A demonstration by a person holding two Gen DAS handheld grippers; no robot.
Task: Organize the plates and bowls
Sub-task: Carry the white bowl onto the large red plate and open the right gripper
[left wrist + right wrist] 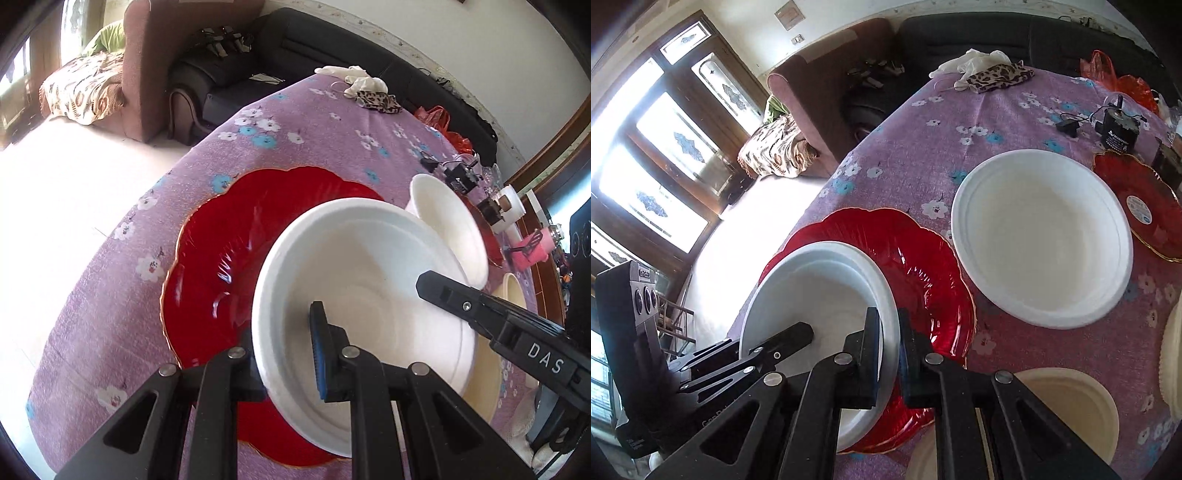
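White foam bowl (816, 295) hangs just over the scalloped red glass plate (923, 266) by the table's (997, 110) near edge, left gripper (284, 350) and right gripper (890, 350) each clamped on opposite rim sides, probably so it stays level.

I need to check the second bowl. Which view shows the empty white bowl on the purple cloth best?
The right wrist view: the empty white bowl shows whole. The left wrist view catches it only partly, foreshortened.
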